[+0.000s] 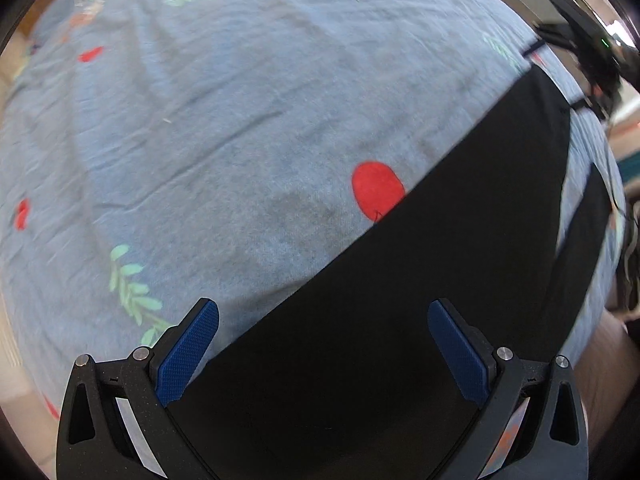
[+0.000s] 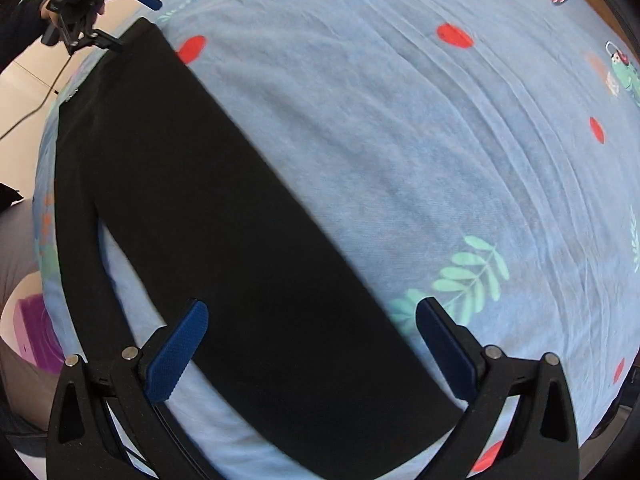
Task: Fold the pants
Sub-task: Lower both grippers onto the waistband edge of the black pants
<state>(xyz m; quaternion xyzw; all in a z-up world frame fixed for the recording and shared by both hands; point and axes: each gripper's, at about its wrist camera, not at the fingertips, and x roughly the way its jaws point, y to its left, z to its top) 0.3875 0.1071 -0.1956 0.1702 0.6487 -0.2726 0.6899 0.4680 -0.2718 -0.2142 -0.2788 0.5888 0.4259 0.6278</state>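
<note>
Black pants [image 1: 420, 300] lie flat on a blue printed sheet [image 1: 240, 120], stretched out lengthwise with two legs showing in the right wrist view [image 2: 208, 208]. My left gripper [image 1: 323, 320] is open and empty, hovering over one end of the pants. My right gripper [image 2: 312, 322] is open and empty over the other end. The left gripper also shows in the right wrist view [image 2: 116, 16] at the far end of the pants, jaws apart. The right gripper shows dimly in the left wrist view [image 1: 588, 72] at the far end.
The sheet [image 2: 440, 152] carries red dots, green leaves and cartoon prints, with wrinkles. A purple object [image 2: 34, 332] sits off the sheet's left edge. A cable [image 2: 44, 96] trails near the left gripper.
</note>
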